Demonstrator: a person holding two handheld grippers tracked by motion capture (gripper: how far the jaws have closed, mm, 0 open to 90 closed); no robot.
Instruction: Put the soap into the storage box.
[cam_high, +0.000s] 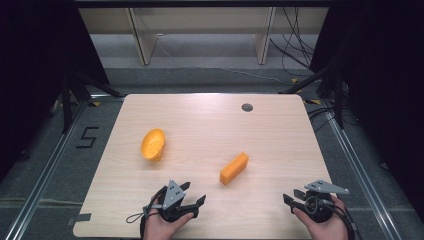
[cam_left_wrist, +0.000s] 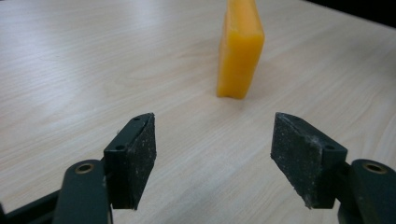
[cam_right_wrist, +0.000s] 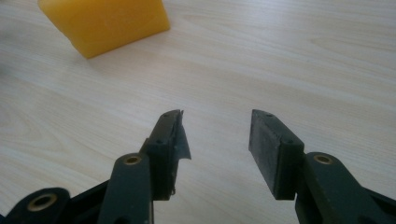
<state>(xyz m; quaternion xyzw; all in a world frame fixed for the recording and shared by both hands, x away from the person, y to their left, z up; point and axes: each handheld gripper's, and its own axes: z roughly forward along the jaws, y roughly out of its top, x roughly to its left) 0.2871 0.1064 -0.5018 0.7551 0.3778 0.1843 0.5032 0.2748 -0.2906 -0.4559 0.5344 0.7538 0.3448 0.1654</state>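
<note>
Table (cam_high: 210, 120), pale wood grain, grey carpet around, "5" (cam_high: 87, 137) taped on floor. Orange block (cam_high: 234, 168) ahead, between left gripper (cam_high: 192, 194) and right gripper (cam_high: 292, 197) — both spread wide, empty.

You had even overhead light on the table (cam_high: 210, 125), with a soft glare patch left of the orange block (cam_left_wrist: 239, 49) in the left gripper view. Surroundings beyond the table fell dark. The block cast a faint shadow; its far end blurred.
</note>
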